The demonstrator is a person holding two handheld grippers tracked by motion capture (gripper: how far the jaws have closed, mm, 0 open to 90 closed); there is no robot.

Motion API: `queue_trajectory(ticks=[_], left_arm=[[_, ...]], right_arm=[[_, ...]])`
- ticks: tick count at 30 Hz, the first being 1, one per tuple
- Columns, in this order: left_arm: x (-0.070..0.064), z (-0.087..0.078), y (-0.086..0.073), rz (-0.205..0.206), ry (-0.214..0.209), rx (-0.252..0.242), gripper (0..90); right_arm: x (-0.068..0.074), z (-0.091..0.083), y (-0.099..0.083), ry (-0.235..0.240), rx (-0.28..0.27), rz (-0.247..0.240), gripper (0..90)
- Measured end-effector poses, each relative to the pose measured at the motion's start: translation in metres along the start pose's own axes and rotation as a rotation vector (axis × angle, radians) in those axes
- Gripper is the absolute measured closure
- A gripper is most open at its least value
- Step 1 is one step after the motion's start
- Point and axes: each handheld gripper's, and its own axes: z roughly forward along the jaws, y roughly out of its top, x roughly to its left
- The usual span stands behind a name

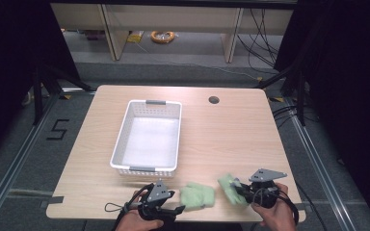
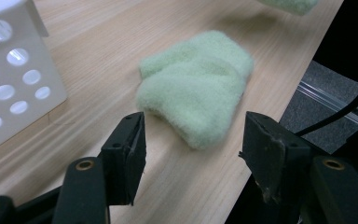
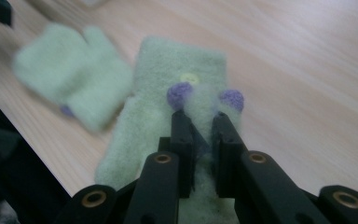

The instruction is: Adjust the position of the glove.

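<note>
Green fleece is what both my hands are working on, two pale mittens lying near the front edge of the worktop (image 1: 221, 125). My left gripper (image 2: 191, 154) has its jaws spread wide with nothing between them, and the nearer mitten (image 2: 198, 84) lies flat just ahead of them, slightly toward the right jaw, its long axis slanting away from me toward the upper right of the left gripper view. A short push forward should, I judge, bring its near end between the jaws. My right gripper (image 3: 200, 122) has its jaws pinched tight on the other mitten (image 3: 177, 79), biting the fleece close to two purple tufts (image 3: 181, 94), with the mitten's length running straight away along the jaws. Farther back, well beyond both mittens, stands the white basket (image 1: 120, 139), closer to my left hand.
</note>
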Motion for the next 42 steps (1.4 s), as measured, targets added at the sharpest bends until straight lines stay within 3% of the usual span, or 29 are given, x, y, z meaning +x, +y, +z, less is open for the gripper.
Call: queue_trajectory(ticks=[1,2,3,5,6,7,9,10,11,15,16,18,19,20,21,22,23,27,28,29,30,31,32,34,35,38,39,41,42], left_arm=[[0.001,-0.001,0.001,0.027,0.002,0.015,40.0],[-0.003,0.002,0.001,-0.02,-0.006,-0.009,40.4],[-0.002,0.001,0.002,0.021,-0.006,0.001,40.6],[-0.005,0.002,0.004,0.014,0.0,-0.007,41.2],[-0.004,0.001,0.006,0.05,-0.006,0.009,41.5],[-0.009,0.004,0.006,-0.002,-0.005,-0.032,41.5],[-0.01,0.006,0.009,0.02,-0.006,-0.037,41.6],[-0.011,0.006,0.01,0.025,-0.012,-0.03,41.9],[-0.015,0.008,0.01,-0.011,-0.024,-0.046,41.9],[-0.022,0.014,0.016,-0.012,-0.035,-0.045,41.5],[-0.022,0.015,0.018,0.006,-0.028,-0.042,41.4],[-0.024,0.019,0.021,-0.002,-0.022,-0.045,41.4],[-0.024,0.019,0.022,0.004,-0.029,-0.024,41.3],[-0.024,0.022,0.023,0.002,-0.01,-0.051,40.9],[-0.025,0.024,0.023,-0.021,-0.007,-0.064,40.3],[-0.023,0.024,0.025,-0.003,-0.004,-0.047,39.9],[-0.024,0.027,0.025,-0.047,0.005,-0.069,39.9],[-0.022,0.03,0.029,-0.051,0.005,-0.052,39.6],[-0.022,0.031,0.029,-0.047,0.011,-0.061,39.8],[-0.023,0.033,0.03,-0.068,0.023,-0.075,40.5],[-0.02,0.032,0.031,-0.048,0.022,-0.066,41.6],[-0.02,0.033,0.031,-0.074,0.031,-0.087,43.1],[-0.019,0.032,0.031,-0.071,0.029,-0.089,52.5],[-0.017,0.029,0.031,-0.018,0.047,-0.074,58.1],[-0.018,0.029,0.031,-0.034,0.048,-0.096,64.3],[-0.013,0.023,0.033,0.014,0.052,-0.07,76.3],[-0.014,0.023,0.033,-0.017,0.057,-0.079,77.8],[-0.011,0.019,0.033,0.012,0.031,-0.064,79.7],[-0.013,0.02,0.033,-0.021,0.01,-0.089,80.1]], right_arm=[[0.002,0.003,0.003,0.005,-0.029,-0.017,82.1],[0.005,0.004,0.007,0.02,-0.028,-0.019,82.1],[0.008,0.005,0.011,0.03,-0.039,-0.018,81.9],[0.015,0.008,0.019,0.065,-0.041,0.01,81.8],[0.017,0.01,0.022,0.068,-0.05,0.001,81.8],[0.019,0.012,0.026,0.07,-0.049,0.0,81.8],[0.027,0.015,0.032,0.075,-0.039,0.022,81.7],[0.027,0.019,0.036,0.082,-0.049,-0.015,81.7],[0.031,0.022,0.039,0.085,-0.057,-0.01,81.7],[0.041,0.034,0.048,0.079,-0.059,-0.019,81.7],[0.043,0.035,0.052,0.083,-0.033,-0.034,81.7],[0.046,0.039,0.052,0.084,-0.066,-0.023,81.6],[0.046,0.038,0.054,0.082,-0.035,-0.043,81.6],[0.048,0.041,0.054,0.08,-0.069,-0.039,81.6],[0.048,0.039,0.055,0.077,-0.034,-0.055,81.5],[0.052,0.042,0.056,0.073,-0.05,-0.048,81.4],[0.052,0.042,0.056,0.073,-0.05,-0.048,81.4],[0.056,0.047,0.059,0.073,-0.048,-0.061,81.2],[0.058,0.048,0.059,0.071,-0.054,-0.046,81.2],[0.058,0.048,0.06,0.07,-0.026,-0.07,81.2],[0.06,0.051,0.059,0.071,-0.056,-0.055,81.2],[0.061,0.049,0.059,0.08,-0.032,-0.065,81.1],[0.061,0.051,0.058,0.082,-0.048,-0.071,81.0],[0.063,0.05,0.058,0.09,-0.039,-0.067,80.9],[0.064,0.049,0.057,0.103,-0.036,-0.051,80.8],[0.064,0.047,0.055,0.11,-0.052,-0.069,80.3],[0.065,0.045,0.054,0.115,-0.045,-0.065,80.3],[0.066,0.043,0.051,0.118,-0.034,-0.056,80.1],[0.066,0.042,0.049,0.126,-0.036,-0.058,79.9]])
